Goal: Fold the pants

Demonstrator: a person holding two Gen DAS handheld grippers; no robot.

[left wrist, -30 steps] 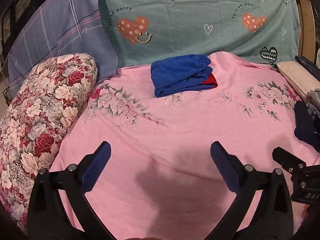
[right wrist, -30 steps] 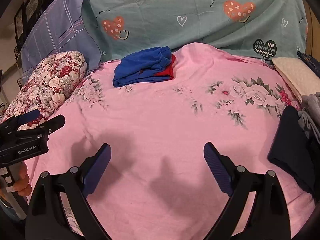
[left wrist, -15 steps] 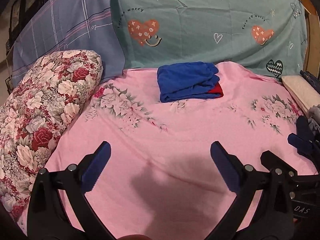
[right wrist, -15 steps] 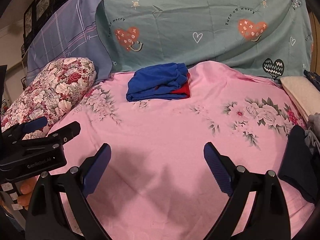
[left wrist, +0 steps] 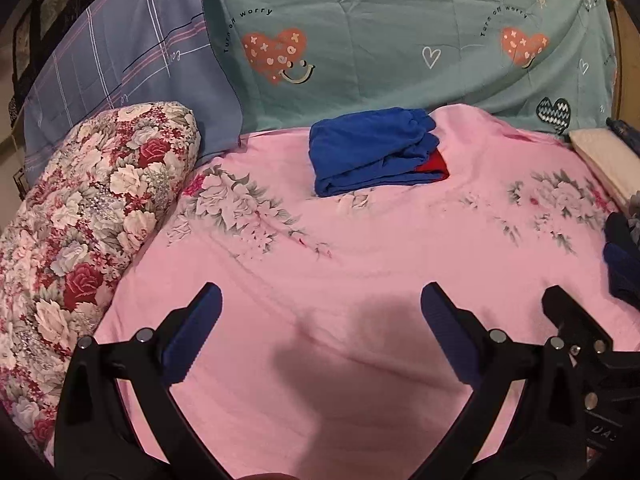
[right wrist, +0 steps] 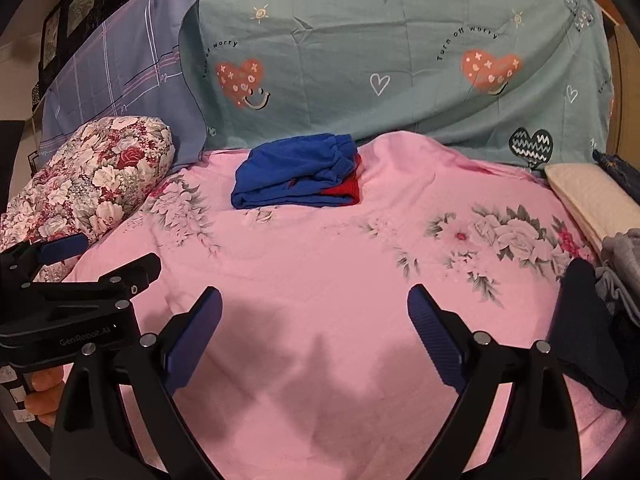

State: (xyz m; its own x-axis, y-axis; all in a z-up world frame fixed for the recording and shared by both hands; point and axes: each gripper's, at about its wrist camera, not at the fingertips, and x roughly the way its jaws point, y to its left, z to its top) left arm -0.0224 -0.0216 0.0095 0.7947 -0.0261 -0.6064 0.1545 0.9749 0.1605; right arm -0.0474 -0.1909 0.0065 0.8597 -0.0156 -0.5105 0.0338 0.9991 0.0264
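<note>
We hold both grippers low over the pink bed sheet (left wrist: 360, 264), and each one is empty. The left gripper (left wrist: 320, 312) has its jaws wide apart, and the right gripper (right wrist: 314, 312) is the same, with nothing between the fingers.

The blue pants (right wrist: 296, 176) lie already folded at the far side of the bed, just in front of the green heart-print pillow (right wrist: 400, 80), with a red garment (right wrist: 344, 192) under them. We judge this piece is finished. At the right edge of the bed there is a pile of dark clothes (right wrist: 584, 320), with something grey beside it.

So we think we are between two pieces. The next move probably calls for turning right, taking one garment from the pile and spreading it flat on the free sheet.
</note>
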